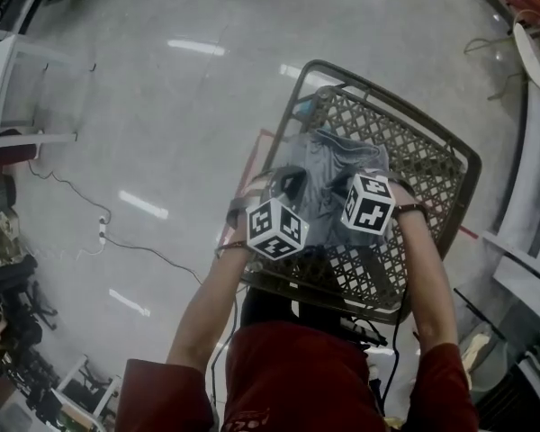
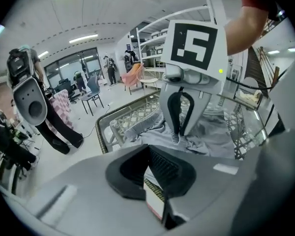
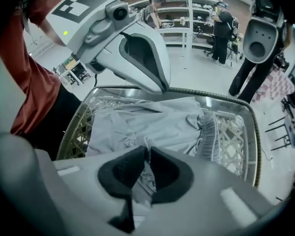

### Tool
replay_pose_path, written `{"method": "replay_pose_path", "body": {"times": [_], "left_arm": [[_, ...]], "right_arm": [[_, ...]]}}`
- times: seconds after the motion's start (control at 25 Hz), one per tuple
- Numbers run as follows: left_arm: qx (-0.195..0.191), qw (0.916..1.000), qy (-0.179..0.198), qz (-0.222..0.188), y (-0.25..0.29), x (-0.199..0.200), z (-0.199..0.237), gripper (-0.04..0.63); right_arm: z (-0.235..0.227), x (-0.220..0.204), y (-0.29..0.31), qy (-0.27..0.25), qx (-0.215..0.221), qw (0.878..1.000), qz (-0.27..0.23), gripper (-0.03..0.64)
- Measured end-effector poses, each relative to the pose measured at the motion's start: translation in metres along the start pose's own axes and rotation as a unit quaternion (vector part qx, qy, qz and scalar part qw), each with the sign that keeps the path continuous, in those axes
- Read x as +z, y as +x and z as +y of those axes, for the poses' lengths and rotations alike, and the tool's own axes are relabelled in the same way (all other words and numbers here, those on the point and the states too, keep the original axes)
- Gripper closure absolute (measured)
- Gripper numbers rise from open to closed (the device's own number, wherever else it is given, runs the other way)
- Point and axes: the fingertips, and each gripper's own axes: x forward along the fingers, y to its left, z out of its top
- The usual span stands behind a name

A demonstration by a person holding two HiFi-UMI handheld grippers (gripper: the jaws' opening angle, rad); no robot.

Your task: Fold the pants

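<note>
Bench is a lattice-top thing with a bent metal rim, standing on a pale polished floor that mirrors the ceiling strip lights. Pants lie grey and rumpled across the lattice, ribbed waistband toward the far rim in the right gripper view. Left gripper: fingers clenched tip to tip on the pants' edge by the bench's rim. Right gripper: fingers pinched on a fold of the cloth, a bit of white string poking out above them. Both sit close together over the bench's near half. Room: white shelving at the back, chairs, a cable snaking over the floor, two people standing by more shelves (open workshop-type space).
</note>
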Motion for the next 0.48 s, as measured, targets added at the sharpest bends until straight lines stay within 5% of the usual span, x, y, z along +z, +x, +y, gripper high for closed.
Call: {"method": "replay_pose_path", "body": {"times": [0.2,0.48], "left_arm": [[0.007,0.9997,-0.024,-0.007,-0.004,-0.005,-0.012,0.589],[0.024,0.9985,-0.045,-0.021,-0.014,-0.002,-0.012,0.589]], "right_arm": [[0.010,-0.003,0.001,-0.012,0.005,1.000,0.006,0.603],[-0.015,0.018,-0.033,0.009,-0.050,0.997,-0.058,0.604]]}}
